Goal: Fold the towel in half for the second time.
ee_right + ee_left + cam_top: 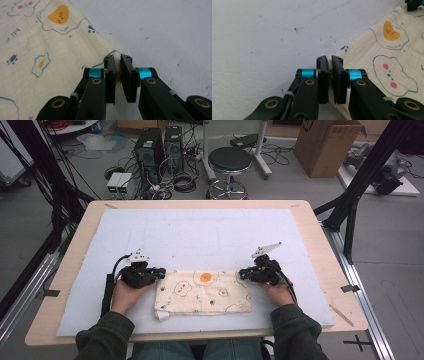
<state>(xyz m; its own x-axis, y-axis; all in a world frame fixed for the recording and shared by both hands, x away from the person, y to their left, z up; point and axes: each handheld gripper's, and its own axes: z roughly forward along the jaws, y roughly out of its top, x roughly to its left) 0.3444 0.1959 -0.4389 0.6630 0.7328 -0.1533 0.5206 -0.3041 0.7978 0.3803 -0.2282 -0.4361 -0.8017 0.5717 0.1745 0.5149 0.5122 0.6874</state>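
A cream cloth (pixel 202 292) printed with small cartoon shapes and an orange blob lies folded flat on the white board, near the front edge. My left gripper (pixel 162 271) is at the cloth's far left corner. In the left gripper view its jaws (pixel 330 61) stand nearly together with the edge of the cloth (pixel 387 57) pinched between the pads. My right gripper (pixel 241 274) is at the far right corner. In the right gripper view its jaws (pixel 118 60) are likewise closed on the corner of the cloth (pixel 37 50). Both grippers lie low on the board and point inward toward each other.
The white foam board (pixel 200 235) covers most of the wooden table (pixel 320 250). Beyond the table's far edge stand a black stool (pixel 229 162), two computer towers (pixel 150 150) with cables, and a cardboard box (pixel 325 145). Black frame posts (pixel 360 185) rise at both sides.
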